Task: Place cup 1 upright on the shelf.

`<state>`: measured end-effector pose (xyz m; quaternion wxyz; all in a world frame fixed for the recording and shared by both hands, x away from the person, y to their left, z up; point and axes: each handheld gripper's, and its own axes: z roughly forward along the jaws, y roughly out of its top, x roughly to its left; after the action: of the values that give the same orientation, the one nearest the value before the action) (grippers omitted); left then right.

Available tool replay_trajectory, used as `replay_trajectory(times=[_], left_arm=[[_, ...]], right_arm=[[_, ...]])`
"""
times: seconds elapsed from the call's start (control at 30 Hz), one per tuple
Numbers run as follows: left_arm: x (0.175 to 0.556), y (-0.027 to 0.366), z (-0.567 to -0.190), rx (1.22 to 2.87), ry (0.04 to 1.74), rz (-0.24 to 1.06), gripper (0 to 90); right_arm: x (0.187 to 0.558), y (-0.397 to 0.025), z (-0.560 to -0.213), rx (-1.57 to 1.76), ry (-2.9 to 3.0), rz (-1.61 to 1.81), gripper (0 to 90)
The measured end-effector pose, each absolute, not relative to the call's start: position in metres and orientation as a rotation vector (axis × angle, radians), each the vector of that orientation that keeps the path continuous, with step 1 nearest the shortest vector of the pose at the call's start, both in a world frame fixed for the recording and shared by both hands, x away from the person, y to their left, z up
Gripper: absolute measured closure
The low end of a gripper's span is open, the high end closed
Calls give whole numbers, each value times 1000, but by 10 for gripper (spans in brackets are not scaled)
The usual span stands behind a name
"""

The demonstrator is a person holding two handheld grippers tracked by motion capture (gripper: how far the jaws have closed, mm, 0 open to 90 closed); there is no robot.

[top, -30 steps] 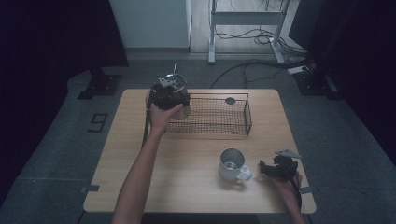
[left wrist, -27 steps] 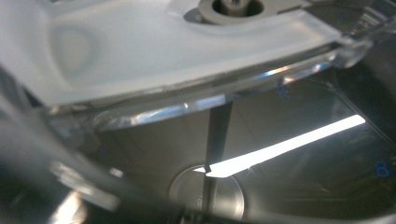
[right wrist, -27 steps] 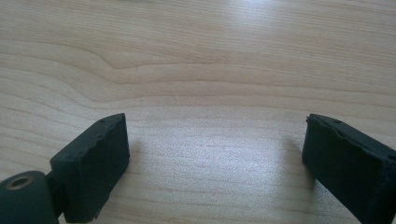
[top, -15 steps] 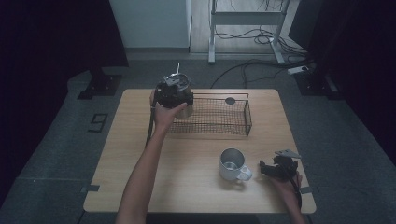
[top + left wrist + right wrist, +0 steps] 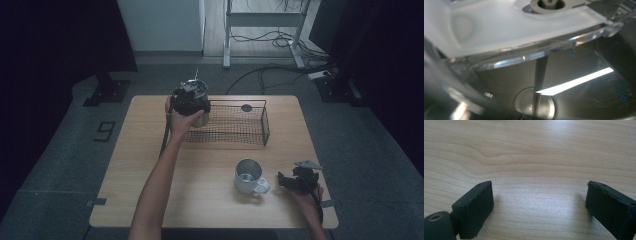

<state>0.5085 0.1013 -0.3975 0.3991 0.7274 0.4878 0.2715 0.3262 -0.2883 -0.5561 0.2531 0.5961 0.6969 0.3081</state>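
No brand can be read, only small blue marks inside the metal cup (image 5: pixel 579 82). It's held by the left gripper (image 5: pixel 190 102) at the wire basket's (image 5: pixel 235 125) left end; shiny steel, clear lid. Right gripper (image 5: pixel 539 207) is spread wide over the wooden table (image 5: pixel 529 150).

Left gripper (image 5: pixel 191 102) raised; right gripper (image 5: pixel 539 207) spread wide.
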Motion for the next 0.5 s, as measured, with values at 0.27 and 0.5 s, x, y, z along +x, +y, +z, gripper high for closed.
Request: replay_trajectory(times=[0.27, 0.5], left_arm=[[515, 99, -408, 1847, 1266, 686, 40], [519, 99, -418, 1848, 1288, 656, 39]], right_arm=[[326, -288, -556, 1620, 1895, 838, 79], [326, -288, -556, 1621, 1894, 838, 78]])
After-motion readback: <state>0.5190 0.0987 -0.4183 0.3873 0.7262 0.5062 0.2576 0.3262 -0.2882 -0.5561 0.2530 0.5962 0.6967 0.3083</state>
